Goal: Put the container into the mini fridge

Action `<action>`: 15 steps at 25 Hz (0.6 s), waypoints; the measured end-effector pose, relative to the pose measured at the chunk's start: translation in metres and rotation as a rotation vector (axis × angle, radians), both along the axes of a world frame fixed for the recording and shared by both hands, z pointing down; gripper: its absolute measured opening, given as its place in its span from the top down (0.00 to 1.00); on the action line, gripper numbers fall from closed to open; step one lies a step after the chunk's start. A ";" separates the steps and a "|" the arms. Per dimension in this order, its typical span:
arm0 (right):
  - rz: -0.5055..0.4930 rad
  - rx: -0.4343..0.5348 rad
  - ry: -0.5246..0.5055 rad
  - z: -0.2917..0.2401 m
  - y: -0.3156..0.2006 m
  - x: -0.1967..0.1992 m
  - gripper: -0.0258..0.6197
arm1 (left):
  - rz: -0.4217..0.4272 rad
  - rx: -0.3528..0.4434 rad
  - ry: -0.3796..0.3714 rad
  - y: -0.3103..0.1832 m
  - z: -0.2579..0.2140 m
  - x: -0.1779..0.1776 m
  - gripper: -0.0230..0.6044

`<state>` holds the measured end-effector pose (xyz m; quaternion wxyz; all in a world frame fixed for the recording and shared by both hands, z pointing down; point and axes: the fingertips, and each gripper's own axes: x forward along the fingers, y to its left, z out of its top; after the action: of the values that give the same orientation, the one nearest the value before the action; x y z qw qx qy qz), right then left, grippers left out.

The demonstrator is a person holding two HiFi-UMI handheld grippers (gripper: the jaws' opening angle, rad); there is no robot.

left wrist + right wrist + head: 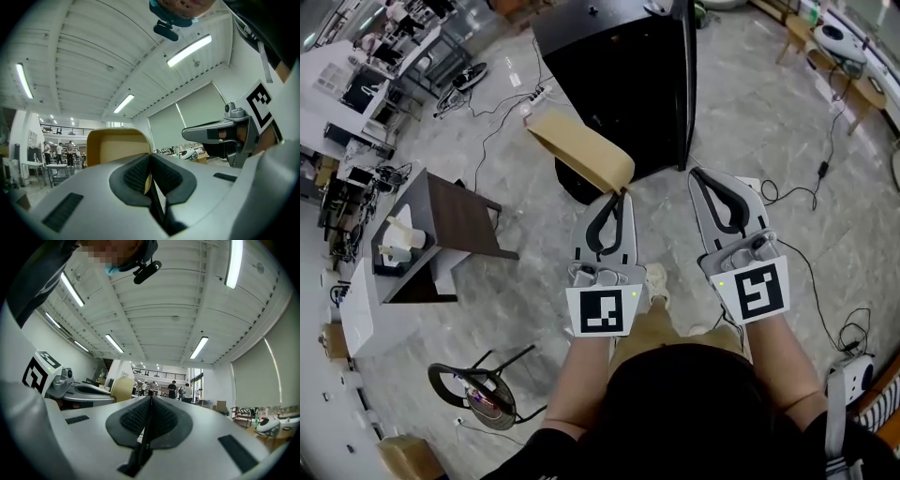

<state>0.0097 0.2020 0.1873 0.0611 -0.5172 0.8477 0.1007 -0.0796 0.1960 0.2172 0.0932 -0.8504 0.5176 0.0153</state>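
Jaws of the left gripper (619, 197) pinch the tan container (581, 150); jaws of the right gripper (697, 174) meet, empty.

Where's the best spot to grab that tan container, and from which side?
Its thin near wall, pinched from the person's side with one jaw inside, as the left gripper does now. The container is an open tub, likely too wide to span, and it juts ahead towards the black fridge.
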 end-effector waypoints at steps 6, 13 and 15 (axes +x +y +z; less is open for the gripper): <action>0.026 -0.022 0.006 0.001 -0.072 -0.007 0.90 | 0.045 0.005 0.000 -0.073 -0.001 -0.002 0.92; 0.035 -0.013 0.015 -0.005 -0.142 -0.029 0.90 | 0.058 0.002 0.009 -0.142 -0.004 -0.023 0.92; 0.040 -0.014 0.018 -0.005 -0.161 -0.034 0.90 | 0.081 0.010 -0.077 -0.159 0.001 -0.026 0.92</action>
<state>-0.0246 0.0413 0.1819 0.0481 -0.5333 0.8385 0.1006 -0.1054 0.0367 0.2187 0.1165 -0.8702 0.4786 -0.0114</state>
